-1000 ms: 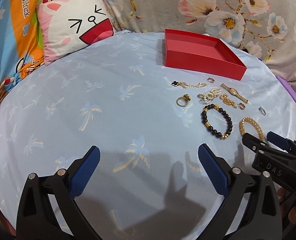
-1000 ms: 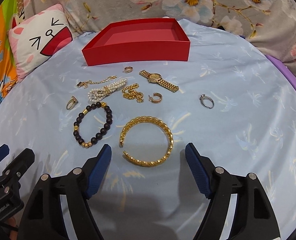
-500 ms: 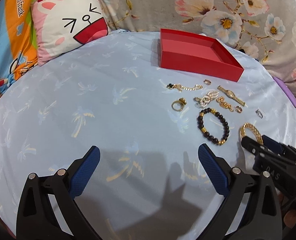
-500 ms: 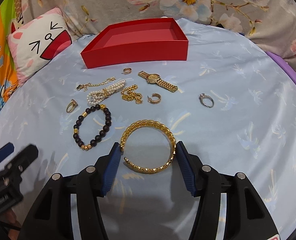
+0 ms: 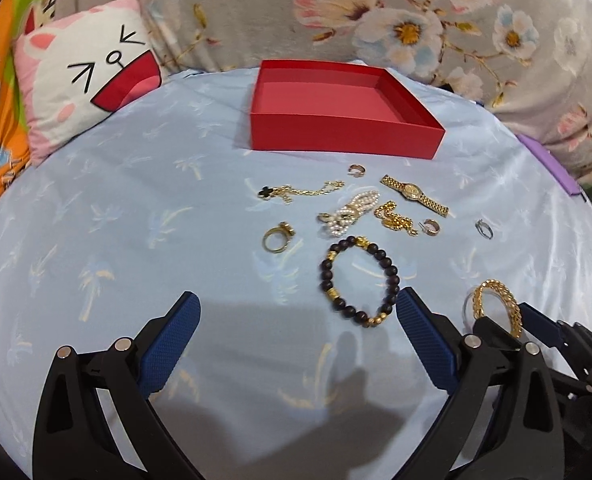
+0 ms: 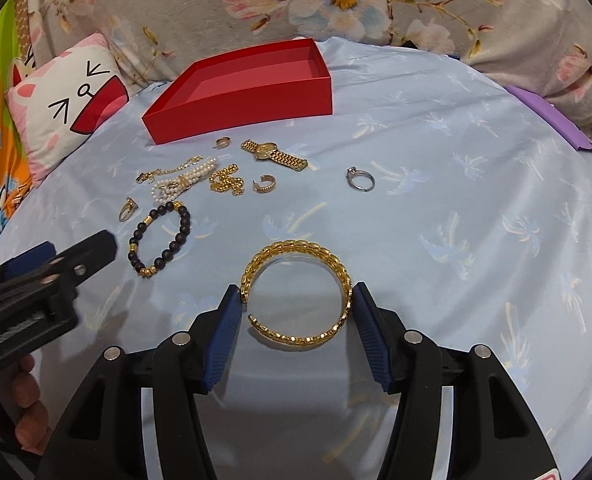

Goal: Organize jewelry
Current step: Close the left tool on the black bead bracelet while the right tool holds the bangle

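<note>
You see the gold bangle (image 6: 296, 292) flat between your right jaws, both pads touching its sides. Beyond the jaws lie the bead bracelet (image 6: 160, 240), watch (image 6: 273, 154), silver ring (image 6: 360, 179) and the open red box (image 6: 239, 100), farthest off.

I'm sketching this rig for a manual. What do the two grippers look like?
Both match: the left gripper and right gripper have black plastic linkage arms with silver pivot bolts and blue ribbed finger pads. No cables show. A bare hand holds the left one.
</note>
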The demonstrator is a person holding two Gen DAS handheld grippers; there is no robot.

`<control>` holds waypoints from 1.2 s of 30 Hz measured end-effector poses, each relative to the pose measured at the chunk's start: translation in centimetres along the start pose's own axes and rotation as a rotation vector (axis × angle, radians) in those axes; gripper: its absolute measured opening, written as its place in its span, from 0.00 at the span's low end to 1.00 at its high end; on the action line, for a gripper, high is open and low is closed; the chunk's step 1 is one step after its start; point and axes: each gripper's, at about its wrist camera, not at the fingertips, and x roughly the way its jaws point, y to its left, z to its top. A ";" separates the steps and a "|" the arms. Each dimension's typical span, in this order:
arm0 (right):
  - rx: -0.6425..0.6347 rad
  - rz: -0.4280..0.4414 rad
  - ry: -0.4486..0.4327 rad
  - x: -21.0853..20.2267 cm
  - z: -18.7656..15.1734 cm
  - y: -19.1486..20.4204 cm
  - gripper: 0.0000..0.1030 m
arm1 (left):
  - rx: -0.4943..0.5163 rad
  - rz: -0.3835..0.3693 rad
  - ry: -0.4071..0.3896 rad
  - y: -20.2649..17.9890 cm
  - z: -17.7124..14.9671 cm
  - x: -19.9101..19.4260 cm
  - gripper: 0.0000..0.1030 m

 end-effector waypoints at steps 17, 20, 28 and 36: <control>0.007 0.023 0.000 0.1 0.2 -0.1 0.54 | 0.052 0.056 0.068 -1.3 0.4 3.4 0.37; 0.008 0.026 -0.003 0.0 0.1 -0.1 0.54 | 0.074 0.039 0.063 -1.9 0.3 3.2 0.12; 0.007 0.043 -0.016 -0.4 -0.1 -0.1 0.54 | -0.014 -0.071 0.080 -0.8 0.5 1.6 0.07; 0.026 0.077 -0.033 -2.1 1.7 -1.2 0.54 | -0.026 -0.133 -0.009 0.4 3.4 -3.3 0.07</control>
